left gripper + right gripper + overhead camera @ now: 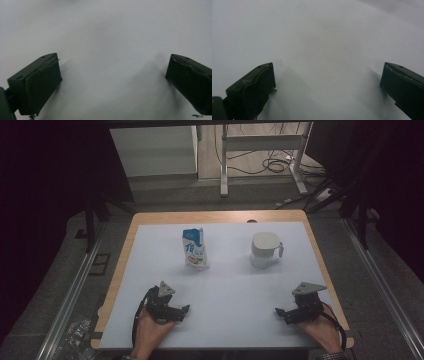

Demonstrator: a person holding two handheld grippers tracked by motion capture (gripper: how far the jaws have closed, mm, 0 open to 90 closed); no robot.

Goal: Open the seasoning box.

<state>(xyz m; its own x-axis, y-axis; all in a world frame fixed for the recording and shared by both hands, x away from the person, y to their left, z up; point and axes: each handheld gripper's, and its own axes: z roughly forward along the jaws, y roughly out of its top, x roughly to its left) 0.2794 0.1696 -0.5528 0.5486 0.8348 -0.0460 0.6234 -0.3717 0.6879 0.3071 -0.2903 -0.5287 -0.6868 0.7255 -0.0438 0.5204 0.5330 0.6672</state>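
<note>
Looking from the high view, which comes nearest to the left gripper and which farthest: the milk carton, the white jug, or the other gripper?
From the left gripper:
1. Blue-and-white milk carton, just beyond it.
2. Right gripper, across the white mat's near edge.
3. White plastic jug with handle, far right.

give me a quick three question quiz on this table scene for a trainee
1. True or false: the left gripper holds the blue and white milk carton.
2. Which stands further right in the high view: A the carton, B the white plastic jug with a handle?
3. How do the right gripper's jaws stand?

Key: 1 false, its jaws are open and hold nothing. 2 B. 3 Open, over the bare white table sheet.
</note>
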